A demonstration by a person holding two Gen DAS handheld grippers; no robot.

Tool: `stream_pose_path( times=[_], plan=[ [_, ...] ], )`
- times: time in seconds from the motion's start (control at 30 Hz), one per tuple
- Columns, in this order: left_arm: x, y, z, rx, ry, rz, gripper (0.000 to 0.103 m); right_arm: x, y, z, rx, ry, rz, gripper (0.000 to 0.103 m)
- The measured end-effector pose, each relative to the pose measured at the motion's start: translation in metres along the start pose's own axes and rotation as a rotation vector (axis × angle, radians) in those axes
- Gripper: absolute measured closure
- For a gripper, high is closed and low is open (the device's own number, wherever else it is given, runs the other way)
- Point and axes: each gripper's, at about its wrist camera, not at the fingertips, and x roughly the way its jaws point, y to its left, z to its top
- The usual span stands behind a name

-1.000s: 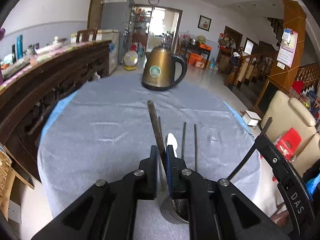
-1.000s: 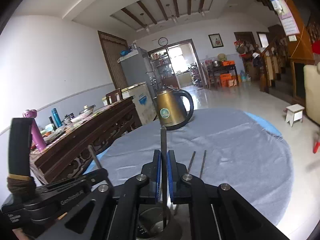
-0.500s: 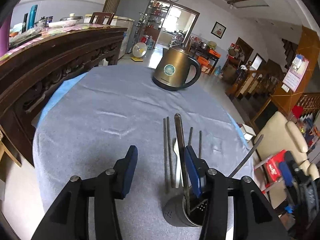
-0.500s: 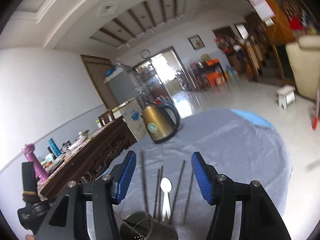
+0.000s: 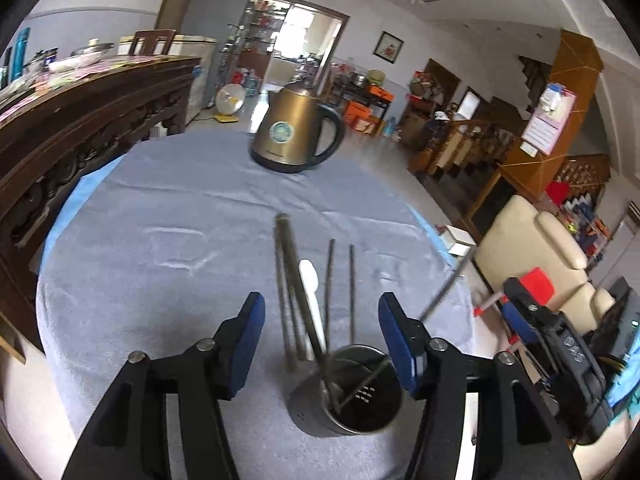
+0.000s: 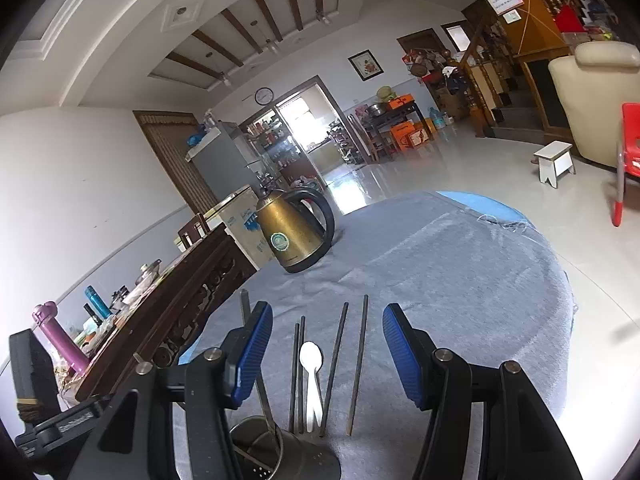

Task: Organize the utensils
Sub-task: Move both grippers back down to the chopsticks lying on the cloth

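Observation:
A metal utensil holder (image 5: 352,392) stands near the table's front edge, with two dark chopsticks leaning in it. It also shows at the bottom of the right wrist view (image 6: 276,452). Beyond it a white spoon (image 5: 310,292) and several dark chopsticks (image 5: 340,280) lie side by side on the grey cloth; in the right wrist view the spoon (image 6: 312,364) lies between chopsticks (image 6: 360,356). My left gripper (image 5: 322,328) is open and empty above the holder. My right gripper (image 6: 328,356) is open and empty over the utensils.
A gold kettle (image 5: 294,134) stands at the far side of the round table (image 5: 160,220). A dark wooden sideboard (image 5: 80,120) runs along the left. A cream armchair (image 5: 536,248) and a red stool (image 5: 536,284) are to the right.
Both grippers opened and let go of the chopsticks, which now lean in the holder. Both grippers have pulled back and up from the holder.

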Motion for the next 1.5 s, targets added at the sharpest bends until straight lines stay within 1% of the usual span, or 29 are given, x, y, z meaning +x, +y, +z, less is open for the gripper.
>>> stream_pose_path(
  times=[0.1,0.2,0.37,0.43,0.53,0.63,0.77,0.83,0.93,1.07,1.17,1.27,1.37,1.5],
  plan=[
    [-0.013,-0.005,0.002,0.009,-0.020,-0.053,0.038,-0.002,-0.003,0.001,0.008,-0.002,-0.007,0.041],
    [-0.030,-0.007,0.009,-0.001,-0.054,-0.129,0.035,-0.001,-0.008,0.002,0.024,0.005,-0.018,0.041],
    [-0.056,0.000,0.023,-0.034,-0.129,-0.196,0.032,0.006,-0.013,-0.001,0.039,0.029,-0.035,0.041],
    [-0.064,0.006,0.028,-0.053,-0.155,-0.194,0.032,0.009,-0.015,-0.003,0.045,0.041,-0.038,0.041],
    [-0.073,0.019,0.036,-0.085,-0.188,-0.169,0.031,0.014,-0.018,-0.005,0.053,0.058,-0.043,0.041],
    [-0.081,0.040,0.043,-0.119,-0.228,-0.114,0.031,0.017,-0.020,-0.007,0.055,0.071,-0.052,0.041],
    [-0.082,0.073,0.047,-0.185,-0.242,-0.035,0.031,0.020,-0.026,-0.008,0.064,0.088,-0.061,0.041],
    [-0.077,0.091,0.048,-0.217,-0.230,0.016,0.031,0.022,-0.029,-0.010,0.066,0.099,-0.071,0.041],
    [-0.061,0.117,0.046,-0.256,-0.187,0.104,0.031,0.029,-0.034,-0.012,0.074,0.125,-0.085,0.041],
    [-0.027,0.147,0.036,-0.299,-0.082,0.205,0.031,0.042,-0.042,-0.017,0.086,0.173,-0.106,0.041],
    [0.001,0.162,0.026,-0.298,0.011,0.273,0.031,0.052,-0.047,-0.024,0.090,0.204,-0.124,0.041],
    [0.029,0.167,0.018,-0.270,0.089,0.315,0.031,0.064,-0.051,-0.030,0.096,0.241,-0.132,0.041],
    [0.052,0.162,0.017,-0.207,0.141,0.339,0.031,0.077,-0.055,-0.034,0.090,0.279,-0.145,0.041],
    [0.085,0.152,0.021,-0.108,0.191,0.336,0.031,0.104,-0.059,-0.034,0.080,0.334,-0.155,0.043]
  ],
)
